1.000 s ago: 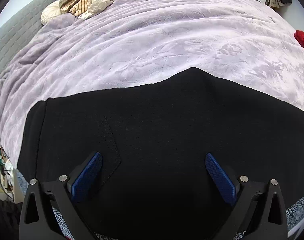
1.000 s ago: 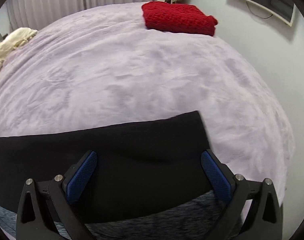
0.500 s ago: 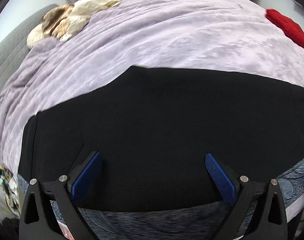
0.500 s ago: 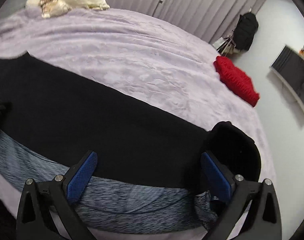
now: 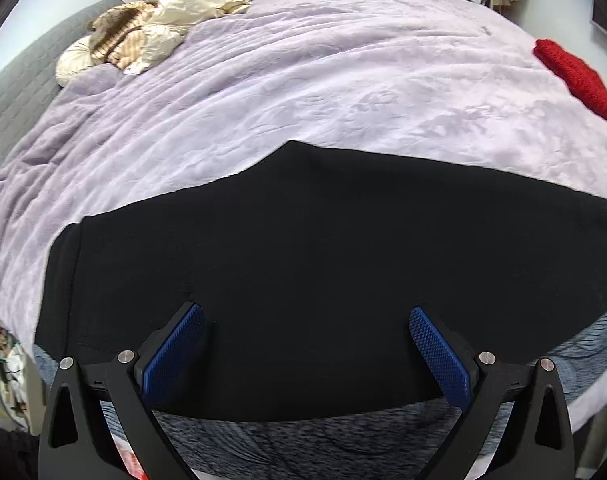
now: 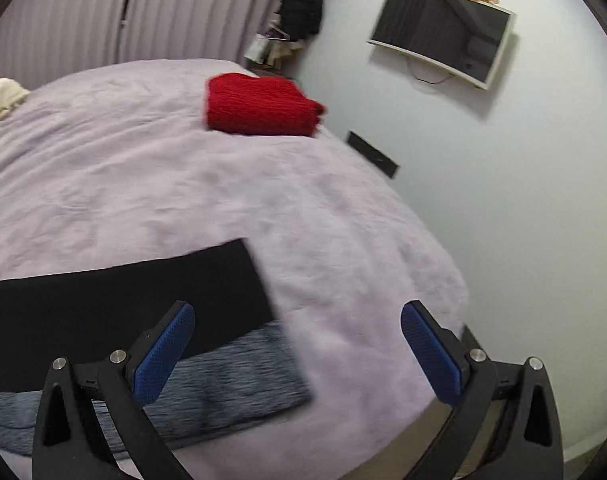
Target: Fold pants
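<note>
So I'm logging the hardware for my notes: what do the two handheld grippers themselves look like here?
Both look identical. The left gripper and the right gripper each have two matte black fingers with triangular cut-outs near the base and silver round screw heads. Each finger carries a blue pad with a fine knurled texture, such as this pad on the left gripper. No cables, markings, hands or sleeves are visible.

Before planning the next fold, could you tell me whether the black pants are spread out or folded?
Spread out: the black pants lie flat across the bed, no crosswise fold visible.
</note>
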`<act>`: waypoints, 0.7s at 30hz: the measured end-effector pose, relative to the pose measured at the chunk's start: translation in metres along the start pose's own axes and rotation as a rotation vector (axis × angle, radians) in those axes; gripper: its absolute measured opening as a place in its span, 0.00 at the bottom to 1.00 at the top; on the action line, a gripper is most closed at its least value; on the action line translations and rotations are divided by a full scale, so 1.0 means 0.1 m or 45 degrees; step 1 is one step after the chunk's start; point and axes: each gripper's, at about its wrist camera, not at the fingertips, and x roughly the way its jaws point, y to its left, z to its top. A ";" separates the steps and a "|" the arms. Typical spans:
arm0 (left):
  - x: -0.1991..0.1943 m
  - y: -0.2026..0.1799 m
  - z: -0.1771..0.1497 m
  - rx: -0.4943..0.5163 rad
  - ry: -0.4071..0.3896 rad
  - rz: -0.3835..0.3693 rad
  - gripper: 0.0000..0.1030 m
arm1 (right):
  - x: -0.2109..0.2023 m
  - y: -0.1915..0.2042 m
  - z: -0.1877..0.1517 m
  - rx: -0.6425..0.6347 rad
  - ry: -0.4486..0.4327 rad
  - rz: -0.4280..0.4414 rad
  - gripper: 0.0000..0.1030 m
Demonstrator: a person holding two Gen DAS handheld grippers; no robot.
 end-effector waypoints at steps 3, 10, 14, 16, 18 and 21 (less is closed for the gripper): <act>-0.03 -0.19 -0.08 0.052 0.021 -0.070 1.00 | -0.20 0.93 -0.17 -0.195 0.046 0.376 1.00; 0.03 0.22 -0.29 -0.018 0.027 0.092 1.00 | -0.46 2.15 -0.76 -0.567 0.057 0.666 1.00; 0.02 0.58 -0.40 -0.107 0.032 0.125 1.00 | -0.11 1.70 -0.65 -0.401 0.176 0.638 0.99; -0.04 0.71 -0.42 -0.141 0.019 0.125 1.00 | -0.03 1.57 -0.63 -0.397 0.163 0.534 0.99; -0.11 0.86 -0.41 -0.183 0.011 0.139 1.00 | -0.01 1.51 -0.61 -0.365 0.198 0.561 1.00; -0.09 1.15 -0.15 -0.279 0.000 0.054 1.00 | -0.08 1.67 -0.52 -0.380 0.190 0.479 1.00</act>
